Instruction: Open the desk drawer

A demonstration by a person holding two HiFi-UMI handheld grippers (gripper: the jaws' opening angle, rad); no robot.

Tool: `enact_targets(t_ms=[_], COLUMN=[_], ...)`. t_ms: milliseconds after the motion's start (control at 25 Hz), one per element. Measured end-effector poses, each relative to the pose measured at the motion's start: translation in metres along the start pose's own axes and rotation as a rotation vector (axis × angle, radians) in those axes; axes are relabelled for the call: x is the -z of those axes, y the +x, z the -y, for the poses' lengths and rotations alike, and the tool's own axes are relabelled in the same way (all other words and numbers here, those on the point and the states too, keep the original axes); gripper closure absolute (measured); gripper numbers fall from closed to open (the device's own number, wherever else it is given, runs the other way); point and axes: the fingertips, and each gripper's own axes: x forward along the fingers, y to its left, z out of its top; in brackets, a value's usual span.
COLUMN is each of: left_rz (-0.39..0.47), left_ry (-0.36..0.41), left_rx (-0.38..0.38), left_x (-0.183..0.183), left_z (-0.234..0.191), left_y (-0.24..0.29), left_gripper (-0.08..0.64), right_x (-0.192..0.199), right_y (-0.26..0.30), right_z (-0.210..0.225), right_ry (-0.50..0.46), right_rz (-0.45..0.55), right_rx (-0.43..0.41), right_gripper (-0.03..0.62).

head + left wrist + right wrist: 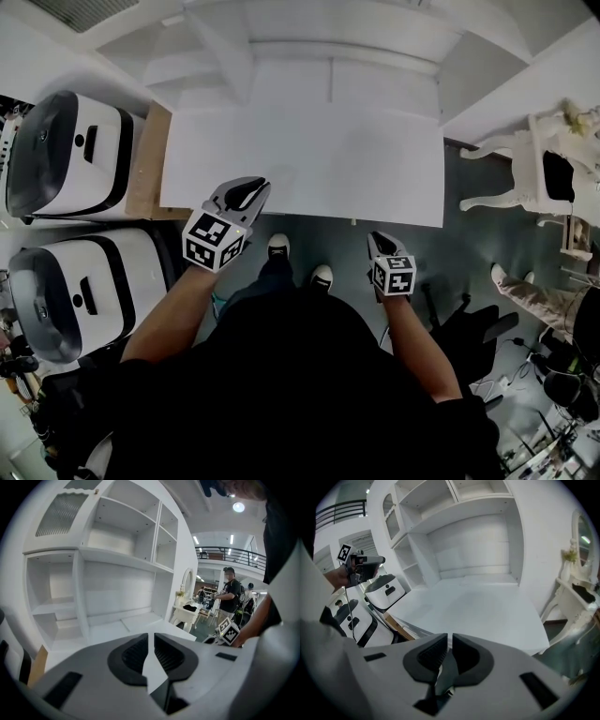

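A white desk (309,159) with a shelf hutch (117,550) stands in front of me. No drawer front shows in any view; the top's front edge hides what lies under it. My left gripper (246,192) hovers over the desk's front left corner, its jaws a narrow slit apart with nothing between them (151,637). My right gripper (380,244) hangs just off the front edge, right of the middle, pointing down at the desk (478,606). Its jaws (450,637) also stand a narrow slit apart and are empty.
Two white and black machines (66,155) (75,291) stand left of the desk beside a wooden board (145,159). A white vanity table (553,178) is at the right, with a person's legs (534,295) and a black chair (469,328) nearby. My shoes (278,246) are at the desk front.
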Motion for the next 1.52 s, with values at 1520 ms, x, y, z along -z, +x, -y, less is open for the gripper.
enact_targets(t_ms=[1520], left_rz=[-0.148], left_ry=[-0.04], left_rx=[0.026], left_x=[0.047], left_z=[-0.028], left_y=[0.033], left_gripper=[0.514], right_x=[0.088], right_y=[0.136], right_z=[0.031], right_ry=[0.073], right_rz=[-0.238], right_rx=[0.013], right_gripper=[0.459])
